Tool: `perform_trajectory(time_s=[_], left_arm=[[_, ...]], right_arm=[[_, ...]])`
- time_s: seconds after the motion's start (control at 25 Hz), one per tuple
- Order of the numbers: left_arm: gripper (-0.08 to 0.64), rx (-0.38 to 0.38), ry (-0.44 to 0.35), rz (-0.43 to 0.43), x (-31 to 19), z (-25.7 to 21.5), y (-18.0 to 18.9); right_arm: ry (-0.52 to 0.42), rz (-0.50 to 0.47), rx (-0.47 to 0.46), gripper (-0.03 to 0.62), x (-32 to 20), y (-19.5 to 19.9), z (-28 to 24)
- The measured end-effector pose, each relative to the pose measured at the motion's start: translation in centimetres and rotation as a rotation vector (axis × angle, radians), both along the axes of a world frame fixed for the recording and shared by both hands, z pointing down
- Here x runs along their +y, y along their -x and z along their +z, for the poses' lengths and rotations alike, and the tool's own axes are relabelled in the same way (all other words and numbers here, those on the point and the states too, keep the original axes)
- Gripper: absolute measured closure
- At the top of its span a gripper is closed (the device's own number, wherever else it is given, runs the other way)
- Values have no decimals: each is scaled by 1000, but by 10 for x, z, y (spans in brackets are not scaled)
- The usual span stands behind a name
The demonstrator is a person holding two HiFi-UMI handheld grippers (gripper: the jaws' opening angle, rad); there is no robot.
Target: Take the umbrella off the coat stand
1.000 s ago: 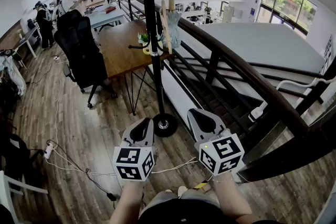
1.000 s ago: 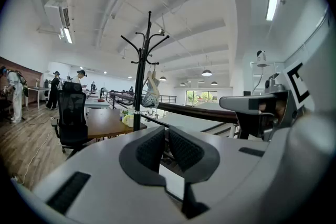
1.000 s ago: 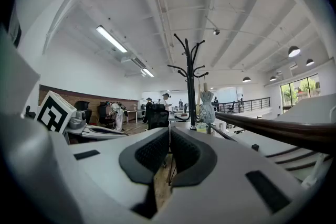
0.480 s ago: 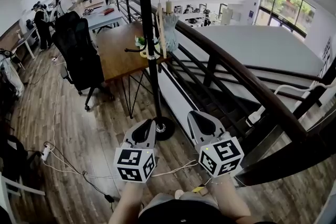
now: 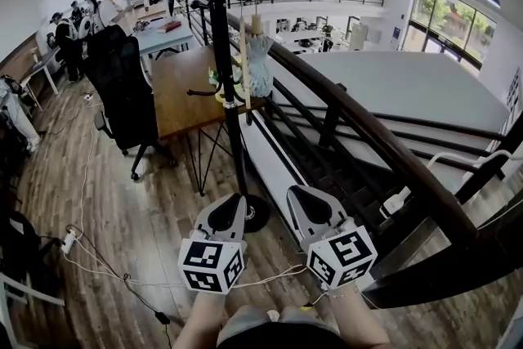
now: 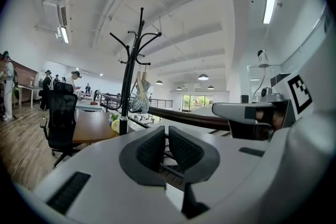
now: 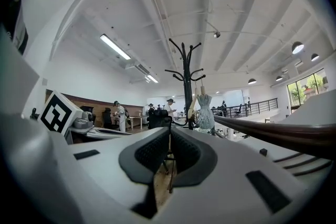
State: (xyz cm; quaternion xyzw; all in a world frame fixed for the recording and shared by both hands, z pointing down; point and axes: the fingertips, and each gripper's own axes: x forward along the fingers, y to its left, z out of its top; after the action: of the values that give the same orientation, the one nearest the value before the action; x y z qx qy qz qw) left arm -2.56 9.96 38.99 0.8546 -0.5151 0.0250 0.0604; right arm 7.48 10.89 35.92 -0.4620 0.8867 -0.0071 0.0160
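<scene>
A black coat stand [image 5: 221,53] rises from a round base [image 5: 258,212] on the wooden floor ahead of me. On one of its hooks hangs a folded pale blue-grey umbrella [image 5: 260,61] with a light wooden handle. The left gripper view shows the umbrella [image 6: 140,99] right of the stand [image 6: 126,92]. It also appears in the right gripper view, umbrella [image 7: 205,107] beside the stand [image 7: 187,86]. My left gripper [image 5: 231,204] is low, close to the base, shut and empty. My right gripper [image 5: 302,196] is beside it, also shut and empty. Both are well short of the umbrella.
A dark wooden stair railing [image 5: 368,135] runs diagonally just right of the stand, stairs below it. Behind the stand are a wooden table [image 5: 184,82] and a black office chair [image 5: 122,90]. Cables [image 5: 106,261] trail on the floor at left. Several people [image 5: 110,0] stand far back.
Both grippers have moved forward toward the coat stand. The stand's base now lies right by the left gripper's tip, and the stand looms larger in the head view.
</scene>
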Motion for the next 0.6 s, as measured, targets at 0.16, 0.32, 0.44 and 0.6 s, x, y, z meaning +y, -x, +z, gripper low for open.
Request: perform_trajectory(time_s=[0.16,0.32,0.44,0.6], left_arm=[[541,3,14,-14,-8,7,-9],[541,-13,32,-22,-20,8,-9],[541,-27,20,-26,-36,4,-5],[541,-10,-2,-20,-65,-1,4]], right_arm=[[30,-7,-11,561,-9,-12,12],[63,-22,-18,560,-24,-13,21],[69,-16,-27,560,-41,-16,21],[61,5,-56,561,-72,-17,19]])
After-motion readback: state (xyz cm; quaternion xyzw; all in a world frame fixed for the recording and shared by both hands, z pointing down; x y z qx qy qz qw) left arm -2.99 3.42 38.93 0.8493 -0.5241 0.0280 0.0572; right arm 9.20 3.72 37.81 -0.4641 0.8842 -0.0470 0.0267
